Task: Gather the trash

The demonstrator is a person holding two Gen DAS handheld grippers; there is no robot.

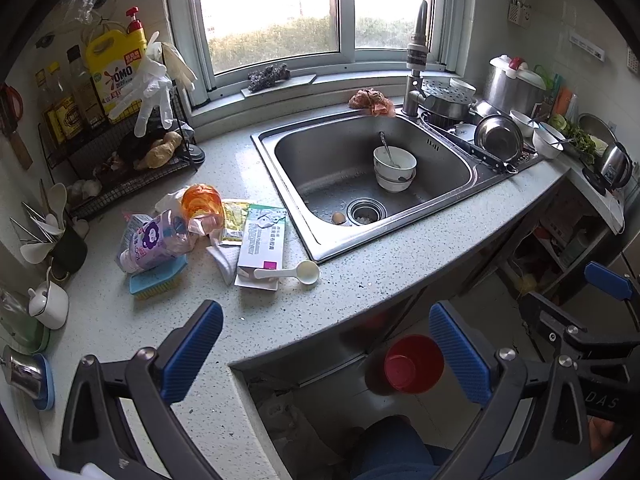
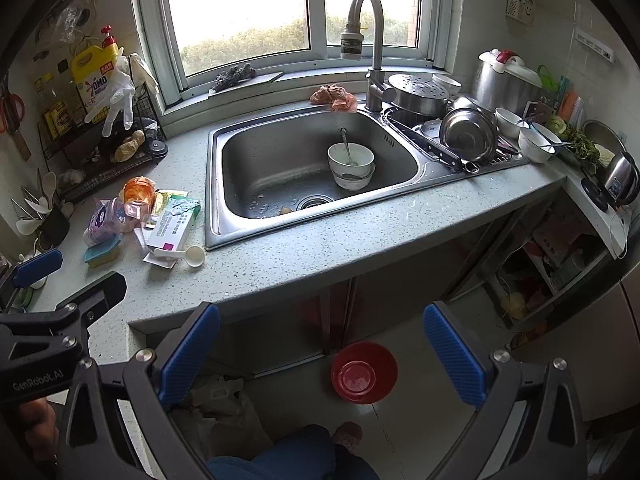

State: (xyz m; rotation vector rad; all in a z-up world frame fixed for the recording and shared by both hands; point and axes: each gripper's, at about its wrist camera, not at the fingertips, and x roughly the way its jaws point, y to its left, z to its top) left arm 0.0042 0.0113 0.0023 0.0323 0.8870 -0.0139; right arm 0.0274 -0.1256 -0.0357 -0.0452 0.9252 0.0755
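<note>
A heap of trash lies on the counter left of the sink: a crumpled purple-and-pink plastic packet [image 1: 154,244], an orange wrapper [image 1: 202,202], a yellow sachet [image 1: 236,218], and a white-and-green medicine box [image 1: 262,246] with a white plastic scoop [image 1: 294,272] on it. The same heap shows in the right wrist view, with the box [image 2: 172,228] and the scoop [image 2: 186,255]. My left gripper [image 1: 326,354] is open and empty above the counter's front edge, short of the heap. My right gripper [image 2: 320,354] is open and empty, over the floor in front of the counter.
The steel sink [image 1: 372,184] holds stacked bowls [image 1: 394,168] with a spoon and an eggshell [image 1: 338,218]. A blue scrub brush [image 1: 158,276] lies under the packet. A wire rack [image 1: 120,152] stands far left. Dishes [image 1: 498,136] crowd the right drainer. A red basin [image 2: 364,372] sits on the floor.
</note>
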